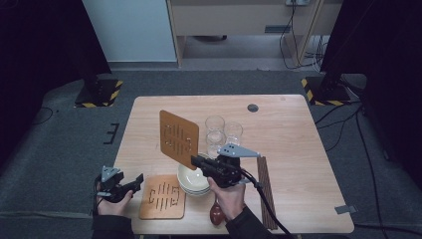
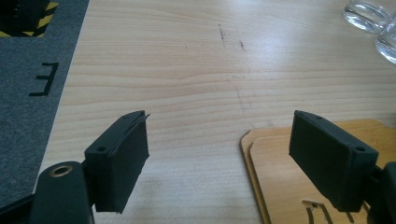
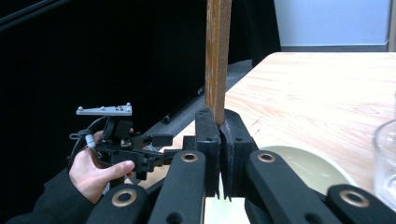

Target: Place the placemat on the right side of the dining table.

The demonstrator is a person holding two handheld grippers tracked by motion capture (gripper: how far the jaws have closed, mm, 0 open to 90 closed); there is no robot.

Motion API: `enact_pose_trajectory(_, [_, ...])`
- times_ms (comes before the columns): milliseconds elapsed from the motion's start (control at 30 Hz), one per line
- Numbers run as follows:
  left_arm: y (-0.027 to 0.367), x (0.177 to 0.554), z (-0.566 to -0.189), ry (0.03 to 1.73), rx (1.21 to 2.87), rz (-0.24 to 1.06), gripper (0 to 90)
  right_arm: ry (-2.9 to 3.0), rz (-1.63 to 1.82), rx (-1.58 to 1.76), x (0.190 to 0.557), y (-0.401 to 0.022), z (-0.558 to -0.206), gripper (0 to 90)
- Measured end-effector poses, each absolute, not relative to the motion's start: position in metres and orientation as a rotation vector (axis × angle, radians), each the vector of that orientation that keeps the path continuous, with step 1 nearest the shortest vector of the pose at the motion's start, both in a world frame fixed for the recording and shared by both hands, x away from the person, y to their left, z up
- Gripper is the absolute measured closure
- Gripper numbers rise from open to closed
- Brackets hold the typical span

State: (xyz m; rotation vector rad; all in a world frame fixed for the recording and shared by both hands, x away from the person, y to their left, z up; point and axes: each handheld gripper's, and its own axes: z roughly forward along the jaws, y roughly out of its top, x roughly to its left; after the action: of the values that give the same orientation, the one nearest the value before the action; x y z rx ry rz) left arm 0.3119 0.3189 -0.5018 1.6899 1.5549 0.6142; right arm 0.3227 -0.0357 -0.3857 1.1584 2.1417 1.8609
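Square orange-brown wooden mat [image 1: 178, 138], slotted, stands upright on edge above the counter [image 1: 288, 129], clamped at its lower edge by the right hand-held gripper [image 1: 195, 161], flat face toward the near left. Nearest, a matching flat wooden mat [image 1: 162, 197] lies beside the unclenched left hand-held gripper [image 1: 139, 180]. Stacked cream bowls [image 1: 191, 182] appear empty; farther, three clear drinking glasses [image 1: 219, 130] also look empty.
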Motion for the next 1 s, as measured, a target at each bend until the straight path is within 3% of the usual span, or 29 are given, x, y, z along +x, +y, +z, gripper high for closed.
enact_pose_trajectory(1000, [0.295,0.335,-0.507,1.531,1.744,0.596,18.0,1.997,1.816,1.248,0.355,-0.113,-0.379,87.6])
